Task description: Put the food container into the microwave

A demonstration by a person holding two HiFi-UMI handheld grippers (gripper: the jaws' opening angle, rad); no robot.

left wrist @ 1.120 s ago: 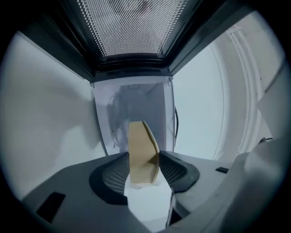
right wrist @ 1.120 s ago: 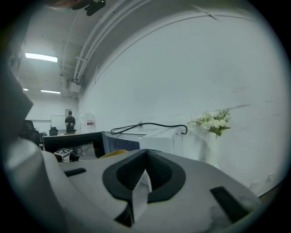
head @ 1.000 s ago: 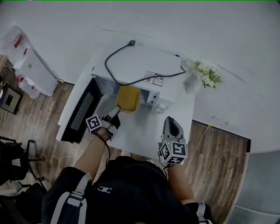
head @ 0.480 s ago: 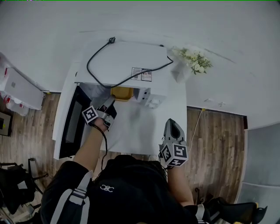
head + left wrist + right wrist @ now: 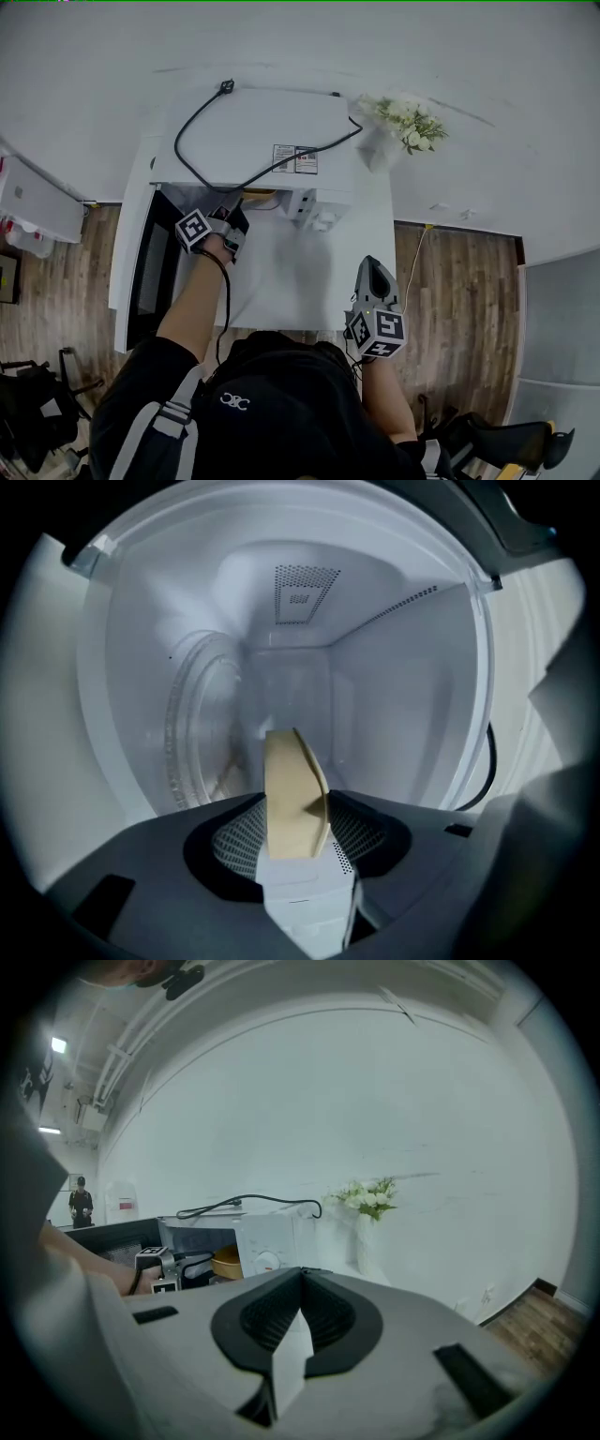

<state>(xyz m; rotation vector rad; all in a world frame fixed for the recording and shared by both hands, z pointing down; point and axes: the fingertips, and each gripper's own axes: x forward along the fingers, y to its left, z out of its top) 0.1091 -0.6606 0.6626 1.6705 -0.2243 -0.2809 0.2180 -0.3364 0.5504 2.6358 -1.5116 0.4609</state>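
Partly hidden food container [image 5: 228,1262] inside microwave [image 5: 267,1241], held by left gripper [image 5: 295,850]

I'm seeing a printed label [image 5: 293,159] on top of the microwave [image 5: 272,122], but its text is too small to read.

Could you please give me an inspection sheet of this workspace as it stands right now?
Surface: white table carrying the microwave.
Job's things: microwave door open; yellow food container inside the cavity; cannot tell whether it rests on the turntable.
Clutter: vase of white flowers beside the microwave.
Grippers: left gripper clamped on the container's rim; right gripper shut, empty, over the table edge.
Cables: black power cord lying loose on the microwave top.
Surroundings: wood floor, white wall.
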